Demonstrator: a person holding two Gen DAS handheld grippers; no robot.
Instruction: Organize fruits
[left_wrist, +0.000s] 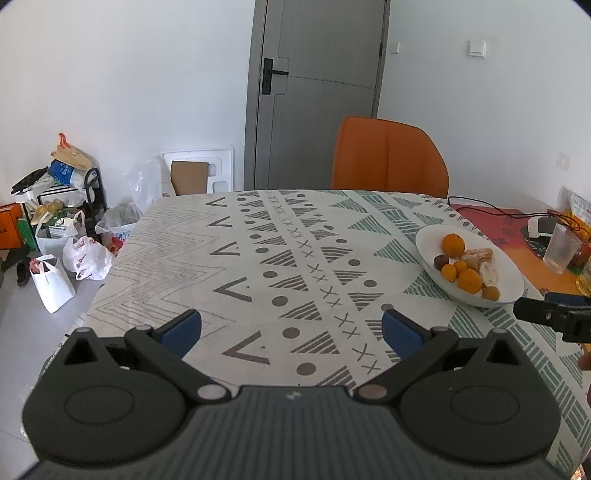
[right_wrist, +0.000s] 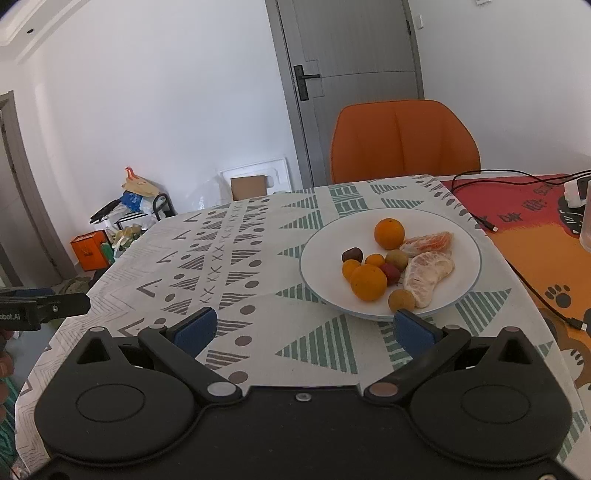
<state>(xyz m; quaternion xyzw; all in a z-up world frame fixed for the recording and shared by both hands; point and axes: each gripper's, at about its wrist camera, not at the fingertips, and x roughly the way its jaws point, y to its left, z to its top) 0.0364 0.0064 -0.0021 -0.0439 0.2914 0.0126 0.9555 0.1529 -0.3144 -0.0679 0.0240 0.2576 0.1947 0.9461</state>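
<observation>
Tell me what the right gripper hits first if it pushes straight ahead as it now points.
Probably the near rim of the white plate: the open right gripper points low across the tablecloth, with the plate just ahead, slightly right of centre. Depth is hard to judge.

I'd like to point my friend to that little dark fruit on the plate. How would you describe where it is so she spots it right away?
Find the white plate on the patterned tablecloth, in front of the orange chair. Look to the left edge of the fruit pile, beside the small orange fruits. The dark fruit is the only brownish-purple piece there, small and rounded.
</observation>
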